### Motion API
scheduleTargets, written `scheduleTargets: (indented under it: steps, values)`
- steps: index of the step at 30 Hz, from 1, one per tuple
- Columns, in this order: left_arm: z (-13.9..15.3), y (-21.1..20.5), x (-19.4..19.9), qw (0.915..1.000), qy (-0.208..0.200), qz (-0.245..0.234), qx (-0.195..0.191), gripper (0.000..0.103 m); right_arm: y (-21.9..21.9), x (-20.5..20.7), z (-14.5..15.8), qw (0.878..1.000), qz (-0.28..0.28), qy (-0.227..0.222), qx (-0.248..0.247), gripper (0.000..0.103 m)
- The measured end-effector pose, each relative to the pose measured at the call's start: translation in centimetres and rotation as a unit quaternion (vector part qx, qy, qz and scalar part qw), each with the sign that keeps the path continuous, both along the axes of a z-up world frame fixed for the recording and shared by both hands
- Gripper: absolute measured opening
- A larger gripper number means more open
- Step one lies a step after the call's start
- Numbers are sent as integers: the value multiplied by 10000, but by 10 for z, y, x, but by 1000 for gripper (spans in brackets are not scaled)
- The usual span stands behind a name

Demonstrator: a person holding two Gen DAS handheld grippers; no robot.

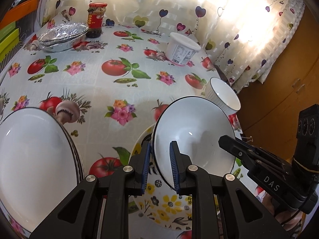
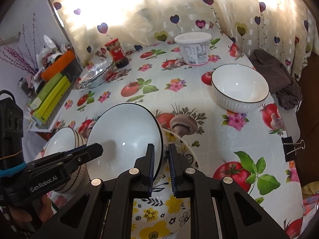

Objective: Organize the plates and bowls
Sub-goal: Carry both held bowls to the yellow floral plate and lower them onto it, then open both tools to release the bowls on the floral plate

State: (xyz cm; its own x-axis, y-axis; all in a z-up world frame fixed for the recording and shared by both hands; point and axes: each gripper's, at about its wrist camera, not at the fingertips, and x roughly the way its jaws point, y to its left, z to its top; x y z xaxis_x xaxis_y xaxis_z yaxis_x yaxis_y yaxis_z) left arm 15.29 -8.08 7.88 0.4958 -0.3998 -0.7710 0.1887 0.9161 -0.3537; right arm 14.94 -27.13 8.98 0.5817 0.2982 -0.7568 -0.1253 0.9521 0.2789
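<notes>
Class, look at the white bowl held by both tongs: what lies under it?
Under the white bowl lies a floral plate with yellow flowers, resting on the tablecloth. The plate's far part is covered by the bowl and the tongs.

Backlit: curtain (image 1: 179, 2) blown out at top, small glare spots on white bowl (image 2: 240, 88), heavy fisheye warp and dark corners, focus sharp.

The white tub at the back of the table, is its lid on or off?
On. The white tub stands upright with a flat white lid covering its whole top; no opening shows in either view.
</notes>
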Motion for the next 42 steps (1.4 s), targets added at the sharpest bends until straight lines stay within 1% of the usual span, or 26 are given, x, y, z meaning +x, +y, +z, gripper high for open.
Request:
scheduleTargets:
  steps: [5, 12, 20, 28, 36, 42]
  values:
    - [-10, 1, -5, 9999, 137, -24, -13, 21, -2, -6, -7, 9999, -46, 95, 66, 14]
    - [-12, -3, -10, 9998, 145, -111, 16, 21, -6, -12, -17, 9995, -143, 245, 116, 14]
    - [-16, -6, -10, 9997, 206, -148, 56, 21, -9, -15, -20, 9992, -194, 313, 178, 14]
    - [-15, -8, -10, 9997, 172, -182, 63, 21, -11, -17, -22, 9988, -238, 349, 230, 14]
    - [-18, -5, -7, 9997, 177, -140, -76, 21, -13, -16, -24, 9986, -216, 371, 298, 17]
    - [-17, -7, -9, 9998, 77, -179, 61, 21, -12, -16, -23, 9990, -191, 315, 253, 18]
